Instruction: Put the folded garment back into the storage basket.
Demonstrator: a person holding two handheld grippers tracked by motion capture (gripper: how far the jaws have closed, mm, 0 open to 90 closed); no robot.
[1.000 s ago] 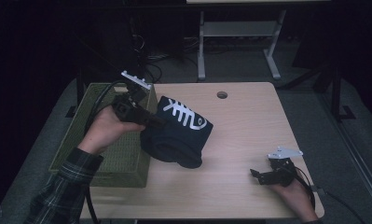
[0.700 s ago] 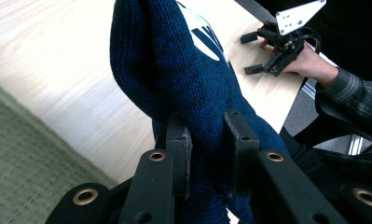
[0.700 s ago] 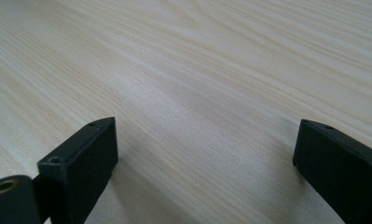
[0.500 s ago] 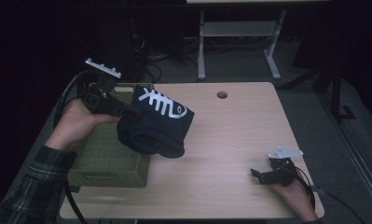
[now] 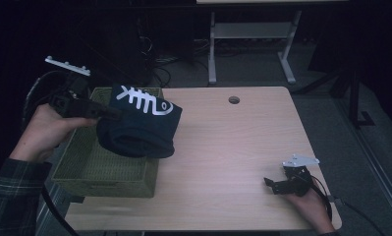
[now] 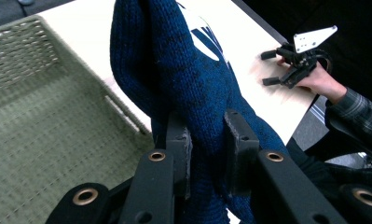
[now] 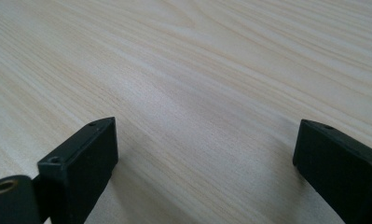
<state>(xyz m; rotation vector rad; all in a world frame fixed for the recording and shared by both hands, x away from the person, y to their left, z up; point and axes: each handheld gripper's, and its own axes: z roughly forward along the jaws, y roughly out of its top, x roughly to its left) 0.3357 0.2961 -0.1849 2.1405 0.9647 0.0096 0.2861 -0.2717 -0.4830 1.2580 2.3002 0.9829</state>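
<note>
A folded dark blue knitted sweater (image 5: 139, 128) with a white fish-bone print hangs in the air over the right side of a green woven basket (image 5: 93, 167). My left gripper (image 5: 112, 114) is shut on it, and in the left gripper view the two pads pinch a thick fold of the blue knit (image 6: 193, 84) above the basket (image 6: 39, 116). Near the table's front right corner my right gripper (image 5: 268, 186) rests open, low over the bare wood (image 7: 197, 84), with nothing between its jaws. The left gripper view also catches that right gripper (image 6: 270, 67) far off.
The light wooden table (image 5: 233, 147) has a round cable hole (image 5: 234, 100) near its far edge. The basket overhangs the table's left edge. Behind the table stands a white metal frame (image 5: 252, 34) on a dark floor.
My left gripper has carried the sweater leftward and upward, from the middle of the table to over the basket. The right gripper has stayed put.
</note>
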